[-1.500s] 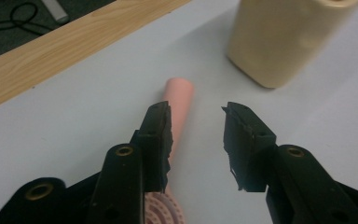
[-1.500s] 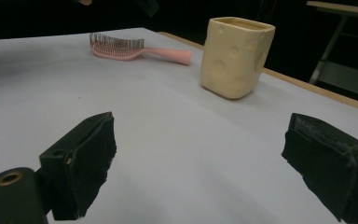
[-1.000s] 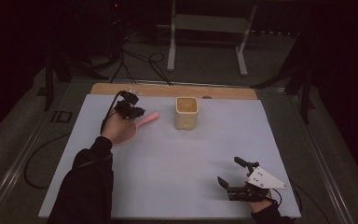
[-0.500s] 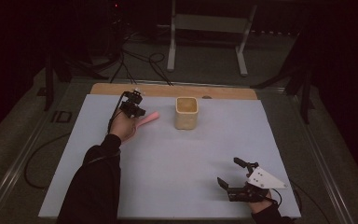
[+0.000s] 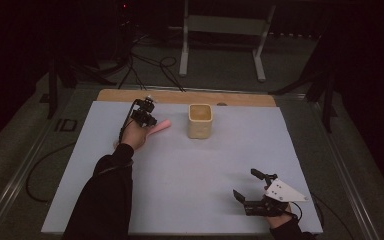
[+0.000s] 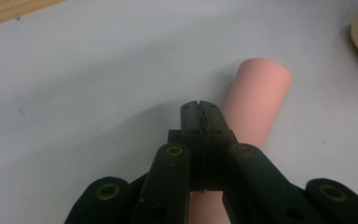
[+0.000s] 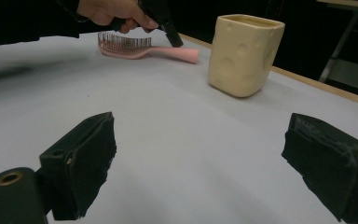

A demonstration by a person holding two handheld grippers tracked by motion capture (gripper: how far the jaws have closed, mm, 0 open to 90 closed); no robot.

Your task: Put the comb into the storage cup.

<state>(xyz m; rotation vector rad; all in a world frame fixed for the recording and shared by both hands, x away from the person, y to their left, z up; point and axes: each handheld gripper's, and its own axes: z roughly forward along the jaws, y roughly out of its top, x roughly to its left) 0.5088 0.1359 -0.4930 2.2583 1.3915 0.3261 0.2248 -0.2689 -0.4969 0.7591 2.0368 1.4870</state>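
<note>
L gripper (image 6: 200, 108): jaws fully closed, pads pressed together w/ nothing between them; tips sit directly above the handle of the pink hairbrush (image 6: 254, 100), slightly to one side of it. Contact betw. tips and handle cannot be told from the L gripper view. In the high view the L gripper (image 5: 146, 120) is at the far-left part of the table, held by the left hand (image 5: 134, 135), dark sleeve running back toward the near edge. In the right gripper view the L gripper tip (image 7: 175, 39) points down onto the handle near its mid-length, w/ the hand just behind it. Hairbrush (image 7: 142, 49) lies flat on the white table cover (image 5: 190, 175), bristles up, head toward the hand, handle end pointing at the cream cup (image 5: 200, 121). Handle end is near the cup but apart from it. Cup stands upright, squarish, w/ round dimples in its walls (image 7: 244, 53); it sits just short of the bare wooden strip (image 5: 180, 96) at the far edge of the table. R gripper (image 5: 252, 192): at the near-right corner, well apart from brush and cup, grey three-cornered plate on top. Its jaws stand wide apart, released, nothing between them; both pads rest low over the bare cover in the right gripper view (image 7: 200, 172).
</note>
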